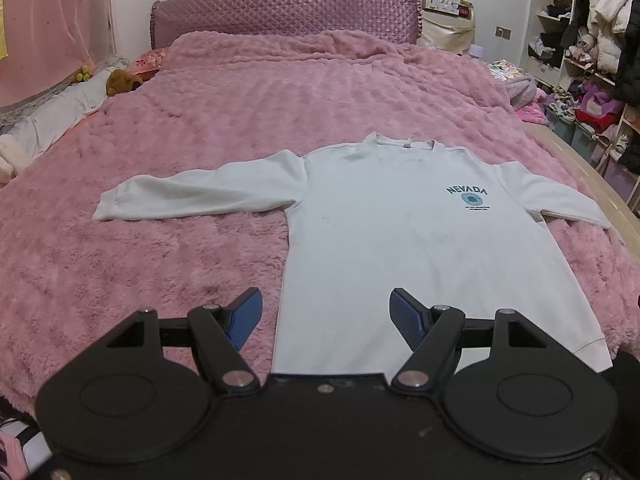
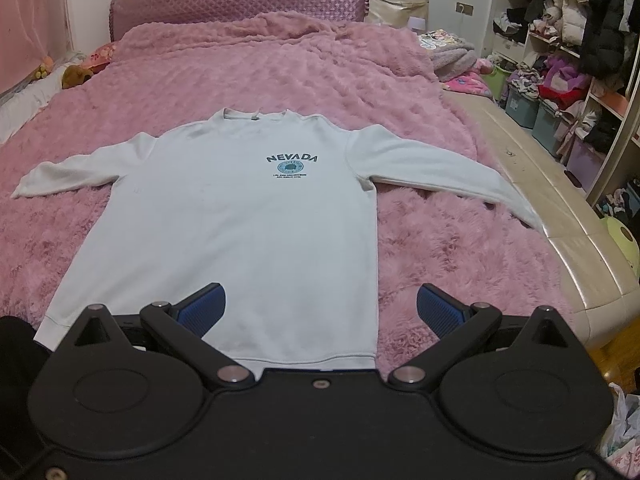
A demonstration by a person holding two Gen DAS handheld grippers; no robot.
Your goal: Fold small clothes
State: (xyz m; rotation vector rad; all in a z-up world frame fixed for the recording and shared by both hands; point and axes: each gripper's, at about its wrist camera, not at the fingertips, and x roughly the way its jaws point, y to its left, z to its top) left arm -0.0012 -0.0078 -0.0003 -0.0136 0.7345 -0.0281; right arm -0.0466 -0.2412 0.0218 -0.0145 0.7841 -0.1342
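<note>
A white long-sleeved sweatshirt [image 1: 400, 232] with a dark "NEVADA" print lies flat, front up, on the pink fluffy blanket, both sleeves spread out; it also shows in the right wrist view [image 2: 240, 216]. My left gripper [image 1: 326, 316] is open and empty, hovering over the hem's left corner. My right gripper [image 2: 320, 312] is open and empty, hovering over the hem's right corner. The near hem is partly hidden behind both gripper bodies.
The pink blanket [image 1: 160, 248] covers a bed with a purple quilted headboard [image 1: 280, 12]. Plush toys [image 1: 120, 80] lie at the far left. The bed's beige edge [image 2: 560, 216] runs along the right, with cluttered shelves and hanging coats [image 2: 580, 20] beyond.
</note>
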